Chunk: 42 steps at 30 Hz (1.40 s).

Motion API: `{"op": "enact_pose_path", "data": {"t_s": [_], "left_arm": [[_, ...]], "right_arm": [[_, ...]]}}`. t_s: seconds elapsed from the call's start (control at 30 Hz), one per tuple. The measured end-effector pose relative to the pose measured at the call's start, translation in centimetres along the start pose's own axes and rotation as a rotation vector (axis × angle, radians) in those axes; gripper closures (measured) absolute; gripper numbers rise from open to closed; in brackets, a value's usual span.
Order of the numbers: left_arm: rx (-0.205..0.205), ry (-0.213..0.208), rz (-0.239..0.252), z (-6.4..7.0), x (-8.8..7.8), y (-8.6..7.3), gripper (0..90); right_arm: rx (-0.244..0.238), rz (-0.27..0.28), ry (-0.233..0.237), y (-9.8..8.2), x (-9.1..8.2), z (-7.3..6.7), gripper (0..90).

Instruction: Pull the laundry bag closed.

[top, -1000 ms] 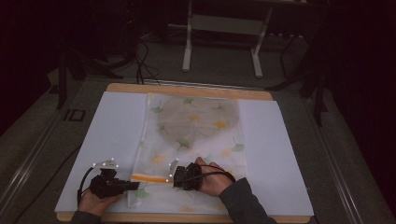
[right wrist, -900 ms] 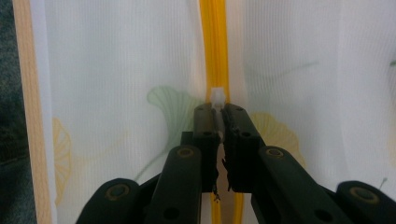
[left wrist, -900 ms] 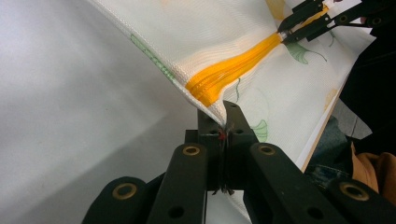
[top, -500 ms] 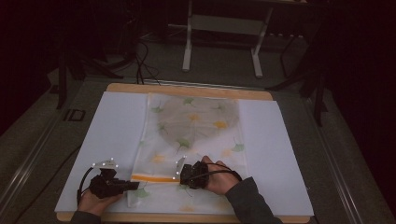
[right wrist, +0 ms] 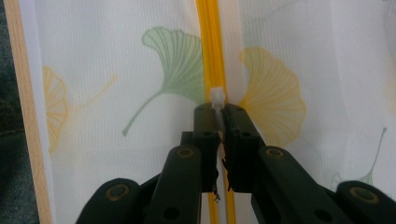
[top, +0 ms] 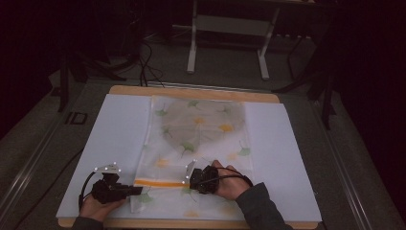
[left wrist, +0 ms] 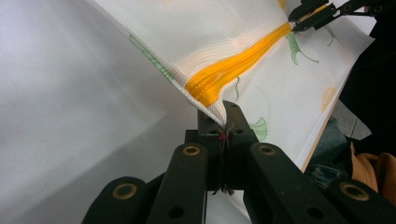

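nearest the person, two black two-jaw grippers work at the near end of one white mesh zip bag printed with green and yellow ginkgo leaves (top: 198, 129), which lies flat down the middle of a white sheet (top: 110, 129) covering the wooden tabletop (top: 191, 91). the left gripper (top: 135, 190), seen close in the left gripper view (left wrist: 223, 122), has its jaws pressed together on the bag's near corner, right at the end of the orange zipper (left wrist: 238, 63), and the corner is lifted a little off the sheet. the right gripper (top: 192, 178) sits farther along the same zipper; in the right gripper view (right wrist: 217, 119) its jaws are clamped on the small white zipper pull (right wrist: 217, 99), with the orange zipper (right wrist: 210, 42) running straight ahead between one green leaf and one yellow leaf. the orange zipper (top: 160, 182) stretches across the bag between the two grippers in the high view. beyond it, a rounded grey shape shows through the mesh inside the bag; what it is cannot be told. past the tabletop's far edge stand the two white legs of a metal frame (top: 230, 45) on the dark floor.
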<state>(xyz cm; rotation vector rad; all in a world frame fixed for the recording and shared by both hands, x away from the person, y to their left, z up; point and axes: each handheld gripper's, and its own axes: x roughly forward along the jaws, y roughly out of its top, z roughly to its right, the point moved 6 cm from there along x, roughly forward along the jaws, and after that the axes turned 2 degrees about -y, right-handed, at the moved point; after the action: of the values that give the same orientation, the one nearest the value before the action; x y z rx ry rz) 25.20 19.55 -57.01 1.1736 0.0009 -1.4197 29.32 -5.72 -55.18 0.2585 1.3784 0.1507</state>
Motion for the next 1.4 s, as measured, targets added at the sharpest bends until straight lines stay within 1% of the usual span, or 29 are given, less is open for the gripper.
{"op": "enact_pose_path", "data": {"t_s": [0.23, 0.57, 0.6, 0.77, 1.4], "left_arm": [[-0.002, 0.002, 0.000, 0.0, 0.0, 0.0, 88.7], [-0.002, 0.003, 0.000, 0.0, 0.0, 0.0, 88.7], [-0.002, 0.003, 0.000, 0.0, 0.0, 0.0, 88.7], [-0.001, 0.003, 0.001, 0.0, 0.0, 0.0, 88.7], [-0.003, 0.003, 0.000, -0.1, 0.0, 0.0, 88.7]], "right_arm": [[0.008, 0.000, -0.005, -0.7, -0.2, 0.1, 84.5], [0.021, -0.013, -0.006, -2.0, -0.4, 0.3, 84.5], [0.028, -0.017, -0.004, -2.1, -0.4, 0.3, 84.5], [0.028, -0.019, -0.006, -2.4, -0.5, 0.4, 84.5], [0.057, -0.037, -0.010, -4.3, -0.9, 0.7, 84.5]]}}
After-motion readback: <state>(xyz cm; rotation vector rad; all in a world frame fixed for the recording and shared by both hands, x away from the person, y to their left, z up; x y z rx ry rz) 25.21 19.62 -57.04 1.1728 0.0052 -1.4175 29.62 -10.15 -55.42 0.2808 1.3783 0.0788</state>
